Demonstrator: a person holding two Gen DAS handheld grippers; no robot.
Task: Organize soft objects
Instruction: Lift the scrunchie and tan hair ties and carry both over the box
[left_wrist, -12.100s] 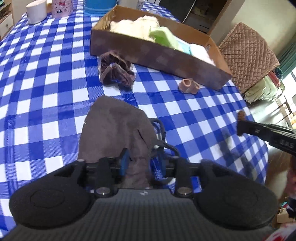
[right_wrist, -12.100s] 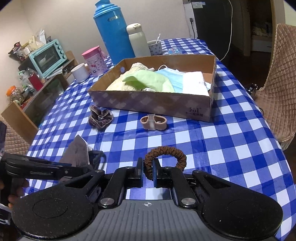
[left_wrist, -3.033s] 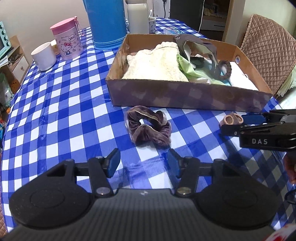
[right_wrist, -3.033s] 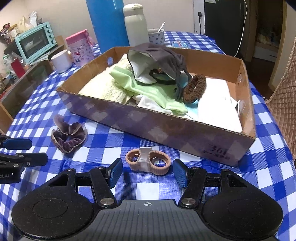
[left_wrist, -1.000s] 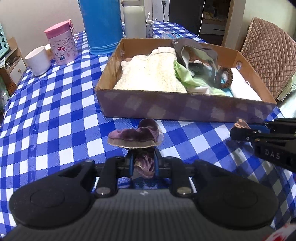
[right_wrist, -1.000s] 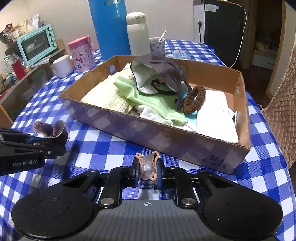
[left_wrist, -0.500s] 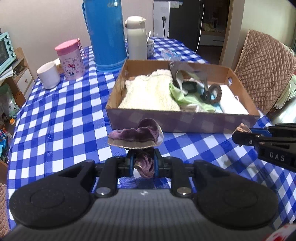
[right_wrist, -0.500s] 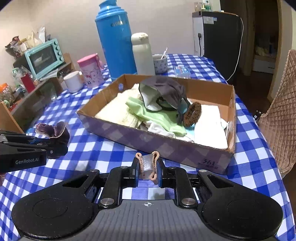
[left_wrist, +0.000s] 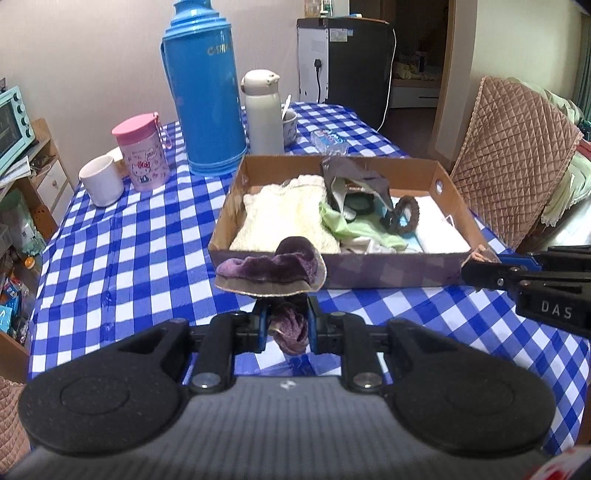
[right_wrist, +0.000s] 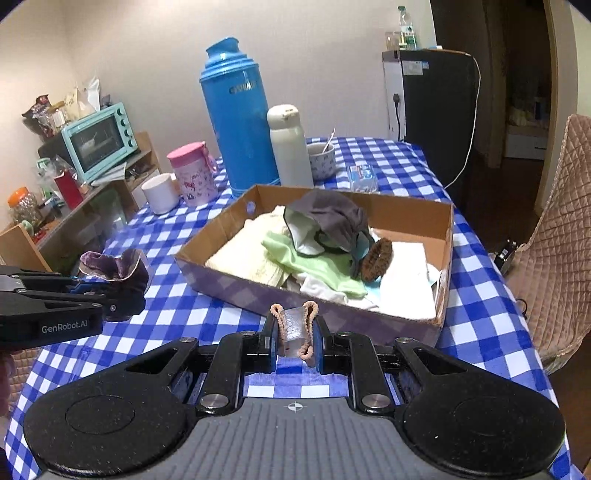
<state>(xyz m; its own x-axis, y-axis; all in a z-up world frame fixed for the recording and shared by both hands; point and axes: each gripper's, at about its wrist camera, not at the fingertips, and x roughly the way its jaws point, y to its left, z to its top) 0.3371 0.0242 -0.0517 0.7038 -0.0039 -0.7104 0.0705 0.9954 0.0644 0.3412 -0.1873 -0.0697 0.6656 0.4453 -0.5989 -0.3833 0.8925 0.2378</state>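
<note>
Clamping a purple velvet scrunchie (left_wrist: 271, 267), the left gripper (left_wrist: 284, 325) hangs before the cardboard box (left_wrist: 369, 267); the right gripper (right_wrist: 295, 341) pinches a peach hair tie (right_wrist: 294, 326).

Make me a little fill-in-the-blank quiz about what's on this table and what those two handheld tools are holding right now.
1. The left tool is shut on a velvet scrunchie coloured ____.
2. The right tool grips a small set of hair ties coloured ____.
3. The brown scrunchie lies inside the cardboard ____.
4. Behind the pink cup stands a tall thermos coloured ____.

Missing words: purple; beige; box; blue
</note>
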